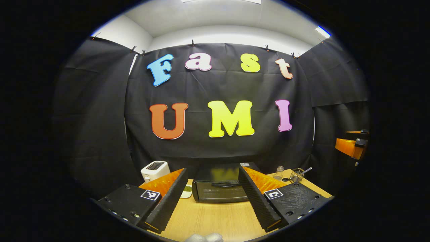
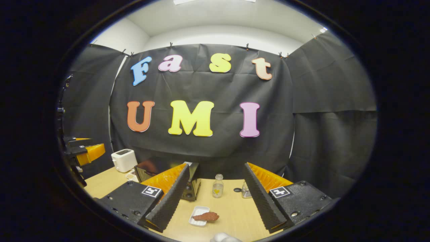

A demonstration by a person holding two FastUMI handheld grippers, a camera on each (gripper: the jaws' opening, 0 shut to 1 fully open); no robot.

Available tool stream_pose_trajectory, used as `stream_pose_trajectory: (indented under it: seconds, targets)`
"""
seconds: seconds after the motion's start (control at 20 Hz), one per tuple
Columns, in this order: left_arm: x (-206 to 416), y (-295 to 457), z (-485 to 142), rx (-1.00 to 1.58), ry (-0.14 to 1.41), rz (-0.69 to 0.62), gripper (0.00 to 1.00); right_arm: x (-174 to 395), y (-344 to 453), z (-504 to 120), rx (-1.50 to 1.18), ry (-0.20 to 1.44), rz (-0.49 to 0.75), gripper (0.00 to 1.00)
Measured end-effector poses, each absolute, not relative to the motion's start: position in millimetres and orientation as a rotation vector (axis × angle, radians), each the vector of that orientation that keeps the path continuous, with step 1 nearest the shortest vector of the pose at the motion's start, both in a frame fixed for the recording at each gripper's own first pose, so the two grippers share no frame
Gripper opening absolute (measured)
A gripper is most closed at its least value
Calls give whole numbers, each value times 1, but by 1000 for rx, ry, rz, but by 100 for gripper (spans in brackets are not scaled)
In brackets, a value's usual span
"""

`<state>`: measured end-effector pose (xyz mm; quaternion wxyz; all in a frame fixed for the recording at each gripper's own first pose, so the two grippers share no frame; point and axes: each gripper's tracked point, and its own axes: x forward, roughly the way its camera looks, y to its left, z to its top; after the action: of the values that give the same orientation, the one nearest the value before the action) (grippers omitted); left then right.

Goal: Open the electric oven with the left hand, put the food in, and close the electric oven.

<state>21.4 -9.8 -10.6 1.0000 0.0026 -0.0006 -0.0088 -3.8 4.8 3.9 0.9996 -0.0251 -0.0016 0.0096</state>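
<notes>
Both tools spread wide, nothing held. Right tool (image 2: pixel 215 196) hangs over food (image 2: pixel 207 216) on its white tray (image 2: pixel 195 218), ready to pick. Left tool (image 1: pixel 212 195) lines up w/ closed oven (image 1: pixel 220 188) handle, mid-counter (image 1: pixel 215 218). Toaster (image 1: pixel 154 169) behind-left.

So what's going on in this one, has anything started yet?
Not really. Both tongs are open and hold nothing. The left tongs face the oven, whose door is shut. The right tongs hang over the table, where the food lies on a small white tray beside the oven.
</notes>
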Motion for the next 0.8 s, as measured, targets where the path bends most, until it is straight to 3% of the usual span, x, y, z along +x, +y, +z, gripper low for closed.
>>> stream_pose_trajectory:
  seconds: [0.4, 0.8]
  targets:
    - [108, -41, -37, -7, 27, -76, 96, -7, -13, 8, -46, 18, -31, 100]
    - [193, -70, -123, -28, 201, -105, 97, -22, -31, -7, -28, 87, -115, 100]
